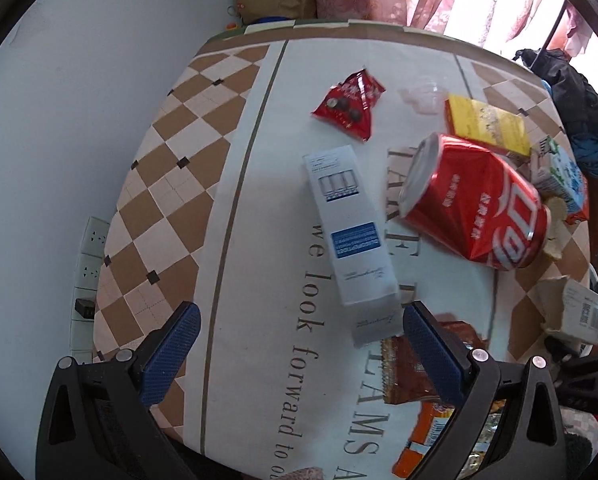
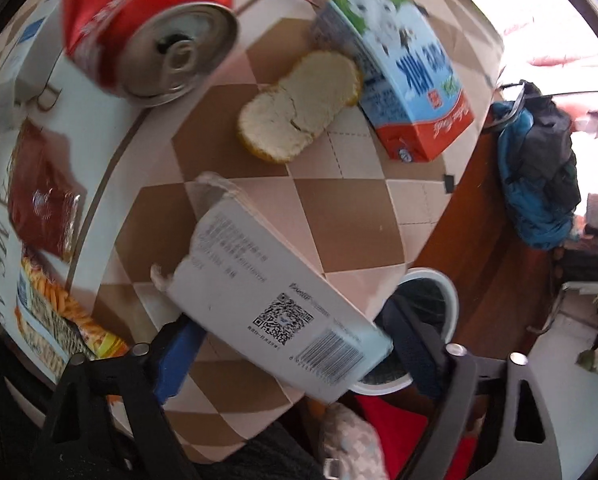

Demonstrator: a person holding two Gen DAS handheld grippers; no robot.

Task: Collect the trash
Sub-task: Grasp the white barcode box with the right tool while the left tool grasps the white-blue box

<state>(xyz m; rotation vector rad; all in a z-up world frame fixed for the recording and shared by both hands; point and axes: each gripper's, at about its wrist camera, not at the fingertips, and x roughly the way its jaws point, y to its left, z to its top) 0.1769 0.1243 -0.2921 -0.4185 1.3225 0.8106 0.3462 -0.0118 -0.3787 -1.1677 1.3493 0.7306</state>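
My left gripper is open and empty above the table, just short of a long white and blue carton. A dented red soda can lies on its side to the right of it, also in the right wrist view. My right gripper is shut on a torn white cardboard box with a barcode and QR code, held above the table's edge. That box also shows in the left wrist view. A white trash bin stands below the table, behind the box.
On the checked tablecloth lie a red snack packet, a yellow box, a milk carton, a bread slice, and snack bags. A wall is at the left. A blue backpack hangs at the right.
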